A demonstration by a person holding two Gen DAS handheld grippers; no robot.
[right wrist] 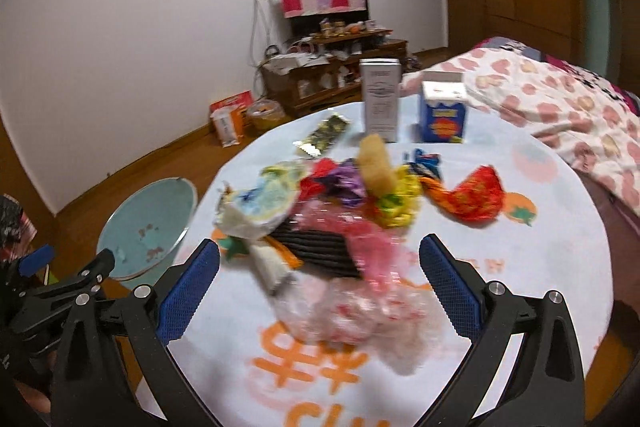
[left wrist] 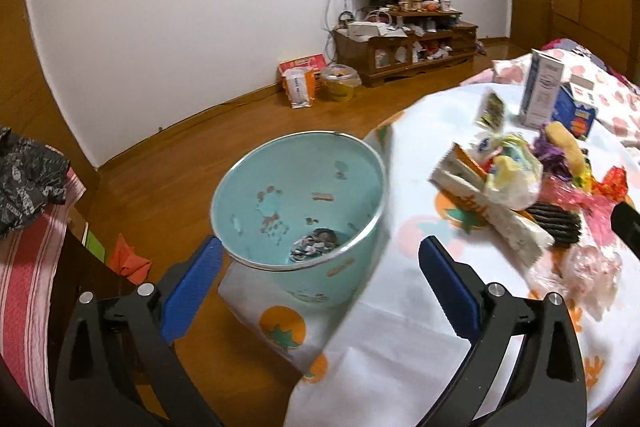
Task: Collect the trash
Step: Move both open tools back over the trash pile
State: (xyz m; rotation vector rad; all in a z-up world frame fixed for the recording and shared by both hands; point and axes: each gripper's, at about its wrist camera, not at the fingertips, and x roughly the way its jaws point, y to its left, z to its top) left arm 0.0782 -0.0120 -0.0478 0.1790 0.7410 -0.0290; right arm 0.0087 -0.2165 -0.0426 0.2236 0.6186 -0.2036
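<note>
A light blue trash bin (left wrist: pixel 298 199) stands on the floor beside the round table (left wrist: pixel 380 311), with some scraps at its bottom. My left gripper (left wrist: pixel 320 279) hangs open above the bin's near rim, nothing between its blue pads. A heap of wrappers (right wrist: pixel 340 211) lies on the tablecloth: a white long packet (left wrist: pixel 492 211), a black ridged tray (right wrist: pixel 316 247), pink plastic (right wrist: pixel 372 247), a red foil wrapper (right wrist: pixel 474 199), a clear crumpled bag (right wrist: pixel 352 315). My right gripper (right wrist: pixel 320 283) is open just over the clear bag, holding nothing.
Two cartons, white (right wrist: pixel 380 99) and blue (right wrist: pixel 443 113), stand at the table's far side. A bed with a patterned quilt (right wrist: pixel 560 107) lies to the right. A wooden shelf unit (left wrist: pixel 404 47) and bags stand against the far wall. A striped cloth (left wrist: pixel 24 287) is at left.
</note>
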